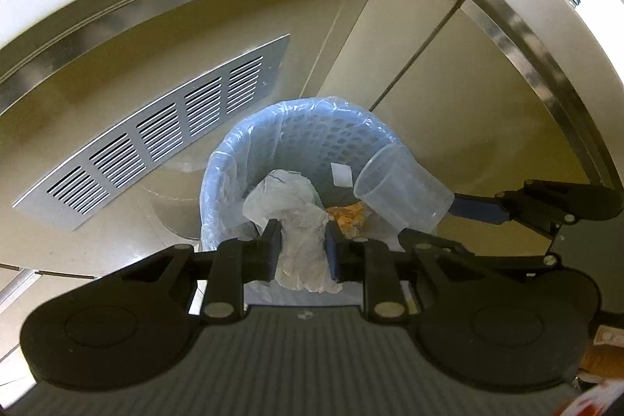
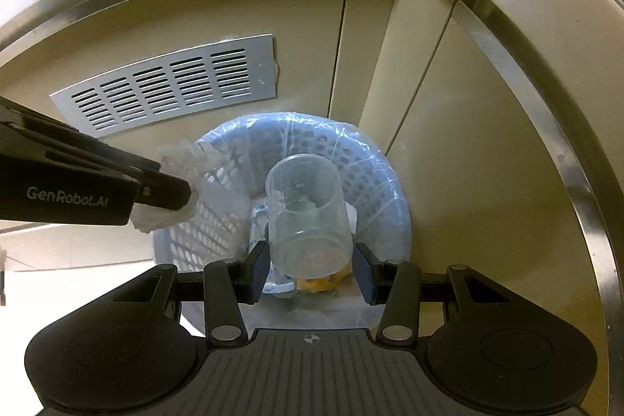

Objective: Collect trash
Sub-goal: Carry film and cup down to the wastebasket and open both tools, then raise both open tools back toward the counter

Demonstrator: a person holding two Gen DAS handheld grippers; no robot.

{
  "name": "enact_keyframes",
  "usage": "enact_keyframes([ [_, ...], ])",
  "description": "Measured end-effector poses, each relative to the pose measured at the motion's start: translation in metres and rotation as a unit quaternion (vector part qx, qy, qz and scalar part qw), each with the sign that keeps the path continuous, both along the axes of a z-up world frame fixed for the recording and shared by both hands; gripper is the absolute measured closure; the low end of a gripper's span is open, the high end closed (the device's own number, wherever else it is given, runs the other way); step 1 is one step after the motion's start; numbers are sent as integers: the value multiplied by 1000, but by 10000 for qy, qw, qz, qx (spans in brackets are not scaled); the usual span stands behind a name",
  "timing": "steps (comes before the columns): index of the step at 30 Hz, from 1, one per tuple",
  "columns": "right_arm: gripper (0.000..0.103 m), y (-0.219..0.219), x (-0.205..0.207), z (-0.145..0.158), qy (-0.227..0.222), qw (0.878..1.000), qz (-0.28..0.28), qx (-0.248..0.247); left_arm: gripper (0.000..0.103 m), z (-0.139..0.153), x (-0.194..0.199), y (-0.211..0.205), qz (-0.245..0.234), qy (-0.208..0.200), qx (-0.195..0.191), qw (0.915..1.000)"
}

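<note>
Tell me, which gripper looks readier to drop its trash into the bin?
Probably the right. Its cup hangs over the middle of the bin, fingers apparently parting. The left gripper pinches crumpled plastic nearer the bin's rim.
</note>
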State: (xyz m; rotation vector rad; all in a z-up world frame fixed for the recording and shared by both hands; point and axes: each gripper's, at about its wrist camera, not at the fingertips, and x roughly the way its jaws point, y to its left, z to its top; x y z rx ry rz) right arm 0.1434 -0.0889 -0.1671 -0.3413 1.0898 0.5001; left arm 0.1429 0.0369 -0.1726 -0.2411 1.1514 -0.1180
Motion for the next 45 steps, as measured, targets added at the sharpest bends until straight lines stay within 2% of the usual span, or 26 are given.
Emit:
enact_keyframes([
  [2,57,0,1,-1,3,10000,10,-5,81,1,2,1,19,-3,-29,10000],
  [4,57,0,0,0,7,10000,11,-7,74,1,3,0,50,-8,8,10000],
  [12,57,-2,0,-2,-19,10000,-45,19,73,-1,0,4,101,-27,93,9999],
  [17,57,-3,-1,0,-44,10000,-62,62,67,-3,0,5,126,-63,27,9999],
  [31,57,-5,-5,3,-58,9997,-92,196,67,-3,-7,7,176,-46,124,9998],
  [35,57,-6,-4,5,-32,9992,-19,399,67,-2,-8,8,209,-71,142,9997],
  [37,53,-4,-4,4,-12,9991,28,425,67,-1,-8,9,231,-83,159,9996],
  [38,39,-4,-4,3,-13,9991,14,419,67,-1,-8,10,242,-82,165,9995],
  [39,31,-5,-3,2,-19,9991,-15,433,67,0,-9,11,253,-82,171,9995],
  [45,31,-5,-6,2,44,9992,-1,406,67,1,-13,12,299,-94,167,9994],
])
